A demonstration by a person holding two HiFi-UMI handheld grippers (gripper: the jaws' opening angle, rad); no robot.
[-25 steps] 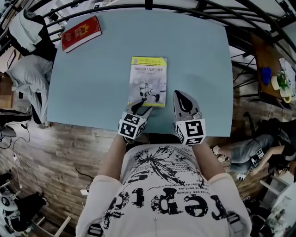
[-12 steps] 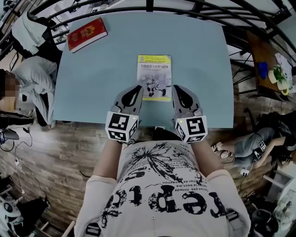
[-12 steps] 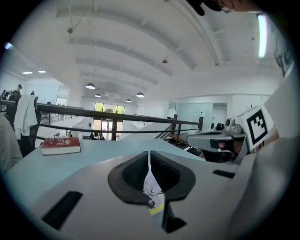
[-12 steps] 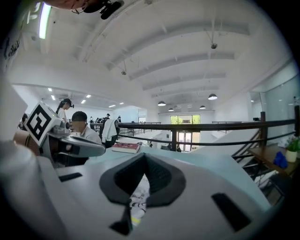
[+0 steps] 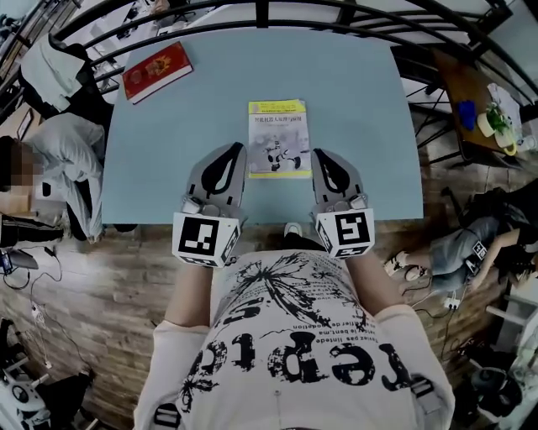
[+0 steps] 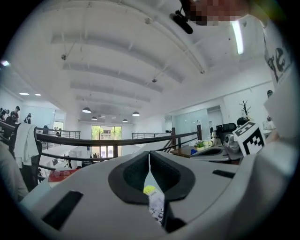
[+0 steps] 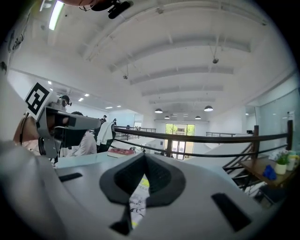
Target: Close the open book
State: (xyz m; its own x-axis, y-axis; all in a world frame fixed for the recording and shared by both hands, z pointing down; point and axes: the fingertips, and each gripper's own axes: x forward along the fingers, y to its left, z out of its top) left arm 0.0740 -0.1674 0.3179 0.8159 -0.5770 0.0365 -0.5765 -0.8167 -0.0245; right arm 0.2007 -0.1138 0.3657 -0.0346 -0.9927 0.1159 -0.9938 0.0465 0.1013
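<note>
The book (image 5: 278, 138) lies closed and flat on the pale blue table (image 5: 168, 168), yellow-and-white cover up. My left gripper (image 5: 229, 153) hovers above the table's near edge, just left of the book. Its jaws are closing the last bit and meet in a thin line with nothing between them. My right gripper (image 5: 324, 159) hovers at the book's right, shut and empty. In the left gripper view the left gripper (image 6: 150, 153) points level, with a strip of the book (image 6: 154, 206) below it. The right gripper view shows the right gripper (image 7: 144, 154) over the book (image 7: 137, 202).
A red book (image 5: 157, 71) lies at the table's far left corner, also the red book (image 7: 123, 151). A dark railing (image 5: 269, 10) runs behind the table. A seated person (image 5: 50, 164) is at the left. A side table with cups (image 5: 492, 117) stands at the right.
My left gripper has lifted off the book's near left corner and drawn back toward me. The right gripper has risen a little too. The book stays closed.
</note>
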